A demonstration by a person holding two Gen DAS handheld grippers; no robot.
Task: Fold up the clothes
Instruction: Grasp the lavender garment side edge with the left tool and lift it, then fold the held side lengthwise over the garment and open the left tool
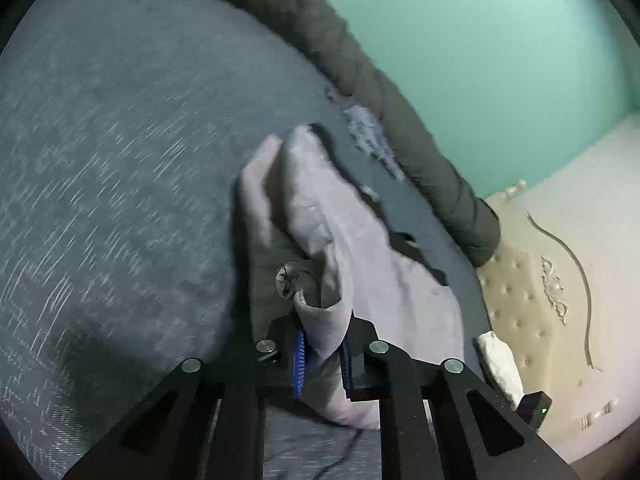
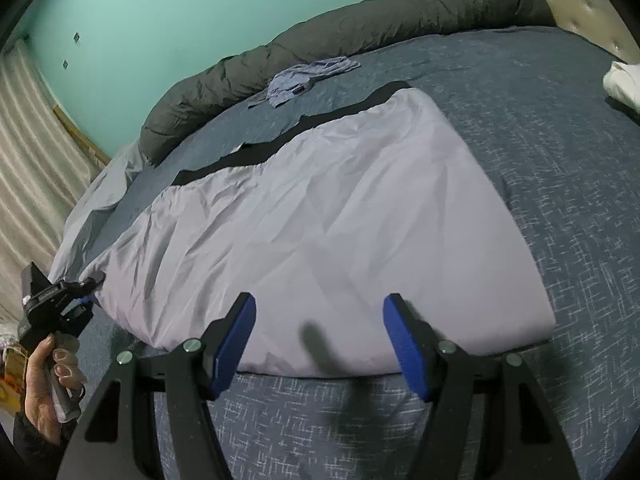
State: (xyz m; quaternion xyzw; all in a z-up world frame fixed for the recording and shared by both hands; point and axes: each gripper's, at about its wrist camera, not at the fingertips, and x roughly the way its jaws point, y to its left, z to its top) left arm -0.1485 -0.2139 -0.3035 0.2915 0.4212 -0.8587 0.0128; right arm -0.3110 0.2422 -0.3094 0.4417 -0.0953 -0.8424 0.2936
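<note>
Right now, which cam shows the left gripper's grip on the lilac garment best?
Left wrist view: the left gripper is shut on a bunched fold of the lilac garment, cloth visibly pinched between the blue pads. The right wrist view only shows that gripper small at the frame's left edge, at the garment's corner.

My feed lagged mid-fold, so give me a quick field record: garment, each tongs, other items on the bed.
garment: lavender garment spread flat on blue bedspread, black waistband at far edge
left tongs: shut on garment's end, fabric bunched
right tongs: open, empty, at near edge
other items: small blue cloth, dark rolled duvet, white cloth
</note>
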